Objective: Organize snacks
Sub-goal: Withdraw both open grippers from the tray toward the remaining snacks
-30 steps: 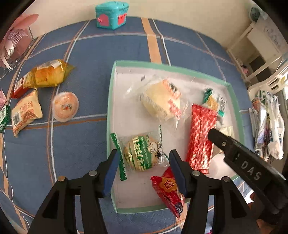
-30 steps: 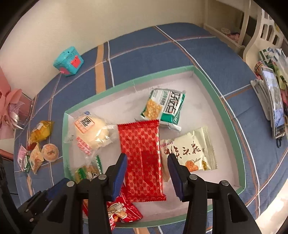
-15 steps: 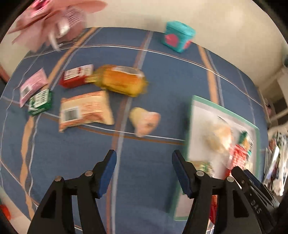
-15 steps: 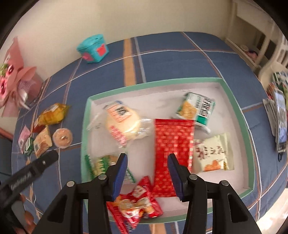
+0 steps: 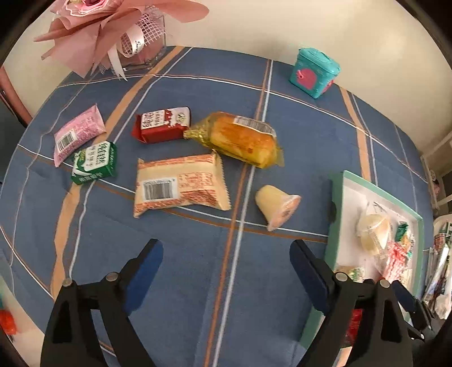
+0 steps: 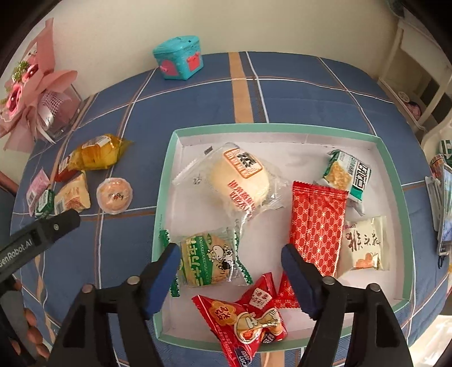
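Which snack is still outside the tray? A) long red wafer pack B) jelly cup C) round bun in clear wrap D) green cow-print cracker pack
B: the jelly cup lies on the blue tablecloth left of the tray, while the other three sit inside it.

A lived-in home, by the look of it. The table wears a blue plaid cloth (image 5: 197, 268) with orange and white stripes and stands against a plain cream wall (image 6: 113, 34). At the far left corner of the tabletop sits a pink wrapped bouquet (image 5: 113, 25) in a clear holder; along the far edge stands a small teal box (image 6: 179, 60) with pink hearts. Beyond the right edge are white furniture (image 6: 409, 82) and a pile of papers (image 6: 440, 203). Packaged snacks lie loose on the cloth and in a green-rimmed tray (image 6: 391, 169).
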`<state>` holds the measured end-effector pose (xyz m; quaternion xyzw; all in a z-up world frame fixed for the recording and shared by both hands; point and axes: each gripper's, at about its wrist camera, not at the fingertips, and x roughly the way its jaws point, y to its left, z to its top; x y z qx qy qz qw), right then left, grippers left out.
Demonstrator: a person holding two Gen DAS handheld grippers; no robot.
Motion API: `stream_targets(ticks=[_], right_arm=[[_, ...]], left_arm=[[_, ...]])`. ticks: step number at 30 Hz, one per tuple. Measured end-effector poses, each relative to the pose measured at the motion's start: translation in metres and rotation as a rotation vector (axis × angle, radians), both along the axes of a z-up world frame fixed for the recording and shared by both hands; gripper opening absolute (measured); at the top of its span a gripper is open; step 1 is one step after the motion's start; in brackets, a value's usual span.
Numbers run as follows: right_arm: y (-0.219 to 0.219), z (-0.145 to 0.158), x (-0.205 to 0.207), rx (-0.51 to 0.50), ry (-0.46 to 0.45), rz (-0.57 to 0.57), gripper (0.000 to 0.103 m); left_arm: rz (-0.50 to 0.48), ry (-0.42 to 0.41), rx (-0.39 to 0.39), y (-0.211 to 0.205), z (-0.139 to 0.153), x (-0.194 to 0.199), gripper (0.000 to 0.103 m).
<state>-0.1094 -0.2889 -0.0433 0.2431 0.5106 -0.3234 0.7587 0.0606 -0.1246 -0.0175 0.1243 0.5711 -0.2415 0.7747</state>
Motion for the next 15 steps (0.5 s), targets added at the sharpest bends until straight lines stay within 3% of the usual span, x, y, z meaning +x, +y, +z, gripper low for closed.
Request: stream_targets(ticks=[6, 11, 15], right_arm=[[0.003, -0.001, 0.004, -0.009, -0.023, 0.001, 0.103], [0.008, 0.0, 0.011, -0.022, -0.063, 0.017, 0.103], [0.014, 0.011, 0.02, -0.063, -0.146, 0.033, 0.103]], left_arm=[[0.034, -0.023, 0.007, 0.01, -0.005, 0.011, 0.098], [0.057, -0.031, -0.028, 0.021, -0.005, 0.023, 0.099], [0.08, -0.066, -0.07, 0.032, 0.001, 0.034, 0.099]])
